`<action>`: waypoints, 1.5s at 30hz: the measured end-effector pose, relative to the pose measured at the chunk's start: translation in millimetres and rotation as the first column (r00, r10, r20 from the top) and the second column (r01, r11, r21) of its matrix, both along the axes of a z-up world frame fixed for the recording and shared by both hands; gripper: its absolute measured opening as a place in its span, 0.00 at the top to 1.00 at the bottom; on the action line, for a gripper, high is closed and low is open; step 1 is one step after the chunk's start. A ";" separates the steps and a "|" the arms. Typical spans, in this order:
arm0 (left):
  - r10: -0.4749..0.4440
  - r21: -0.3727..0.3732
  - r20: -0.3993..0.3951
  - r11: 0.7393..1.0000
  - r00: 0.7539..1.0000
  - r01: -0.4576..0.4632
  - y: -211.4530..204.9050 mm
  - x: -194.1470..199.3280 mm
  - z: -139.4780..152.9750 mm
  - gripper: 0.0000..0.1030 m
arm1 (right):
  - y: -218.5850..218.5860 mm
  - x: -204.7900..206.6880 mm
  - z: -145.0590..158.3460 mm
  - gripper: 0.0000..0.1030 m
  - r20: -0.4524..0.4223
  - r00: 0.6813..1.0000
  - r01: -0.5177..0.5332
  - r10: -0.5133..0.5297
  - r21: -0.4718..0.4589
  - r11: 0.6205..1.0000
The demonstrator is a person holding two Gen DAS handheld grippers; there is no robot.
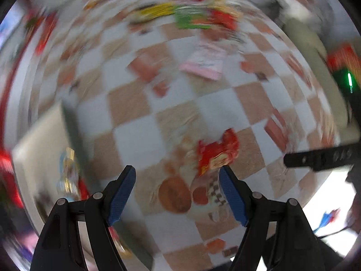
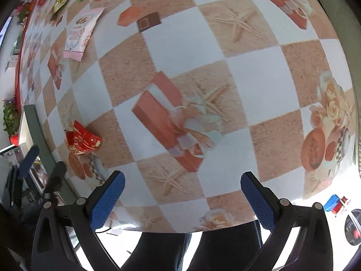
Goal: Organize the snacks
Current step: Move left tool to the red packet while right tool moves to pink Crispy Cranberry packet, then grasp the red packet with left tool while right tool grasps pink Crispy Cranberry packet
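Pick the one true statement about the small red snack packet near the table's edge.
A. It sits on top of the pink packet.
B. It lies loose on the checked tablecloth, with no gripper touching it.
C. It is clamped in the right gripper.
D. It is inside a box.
B: the red snack packet lies on the checked tablecloth, clear of the open right gripper and far from the pink packet.

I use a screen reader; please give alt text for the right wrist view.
The open right gripper hovers empty over a checkered tablecloth. A crumpled red snack packet lies left, and a pink snack bag farther off.
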State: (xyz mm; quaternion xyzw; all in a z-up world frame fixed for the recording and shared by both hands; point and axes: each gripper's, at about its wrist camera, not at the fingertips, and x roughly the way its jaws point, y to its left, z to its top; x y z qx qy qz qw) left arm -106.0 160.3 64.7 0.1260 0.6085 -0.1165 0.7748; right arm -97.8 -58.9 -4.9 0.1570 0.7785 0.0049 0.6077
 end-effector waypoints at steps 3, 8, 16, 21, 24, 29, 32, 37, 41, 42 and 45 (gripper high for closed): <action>-0.210 0.115 0.037 0.972 0.977 0.205 -30.3 -6.1 -10.5 0.23 | -11.9 -1.6 0.3 0.00 0.000 1.000 0.000 0.000 0.002 1.000; -0.368 0.202 -0.010 0.910 0.930 0.362 -60.4 -8.6 -40.6 0.23 | -21.0 -3.4 0.3 0.00 -0.004 1.000 -0.002 0.002 0.008 1.000; 0.111 0.066 -0.116 0.992 0.987 -0.104 0.5 42.1 -55.1 0.21 | -14.3 31.2 1.2 0.00 0.012 0.999 0.038 -0.039 0.053 0.998; 0.177 0.038 -0.075 0.984 0.981 -0.174 27.4 40.3 -33.7 0.21 | 13.4 86.2 4.1 0.00 0.063 0.996 0.061 -0.066 0.079 0.995; 0.231 -0.002 -0.056 0.973 0.971 -0.232 40.5 33.5 -16.7 0.21 | 34.0 123.5 5.8 0.00 0.103 0.989 0.094 -0.102 0.082 0.992; 0.292 -0.061 -0.037 0.954 0.956 -0.293 51.3 11.7 7.1 0.21 | 70.0 166.5 -2.0 0.00 0.141 0.985 0.095 -0.102 0.062 0.994; 0.302 -0.074 -0.035 0.950 0.953 -0.304 53.0 6.1 16.2 0.21 | 91.5 175.8 -10.1 0.00 0.157 0.984 0.083 -0.085 0.018 0.996; 0.319 -0.075 -0.047 0.944 0.947 -0.321 60.1 -15.3 19.4 0.21 | 117.9 171.5 -4.5 0.47 0.193 0.977 -0.064 0.090 -0.137 0.989; 0.332 -0.054 -0.063 0.940 0.941 -0.336 66.5 -15.6 11.3 0.21 | 120.6 158.9 -2.9 0.58 0.189 0.972 -0.122 0.142 -0.116 0.986; 0.334 -0.045 -0.066 0.940 0.940 -0.337 66.7 -12.7 8.4 0.21 | 117.4 151.5 -2.7 0.58 0.188 0.971 -0.127 0.144 -0.102 0.987; 0.332 -0.045 -0.069 0.941 0.941 -0.335 64.0 -4.5 3.8 0.21 | 103.4 119.6 -2.7 0.58 0.170 0.964 -0.194 0.204 -0.071 0.978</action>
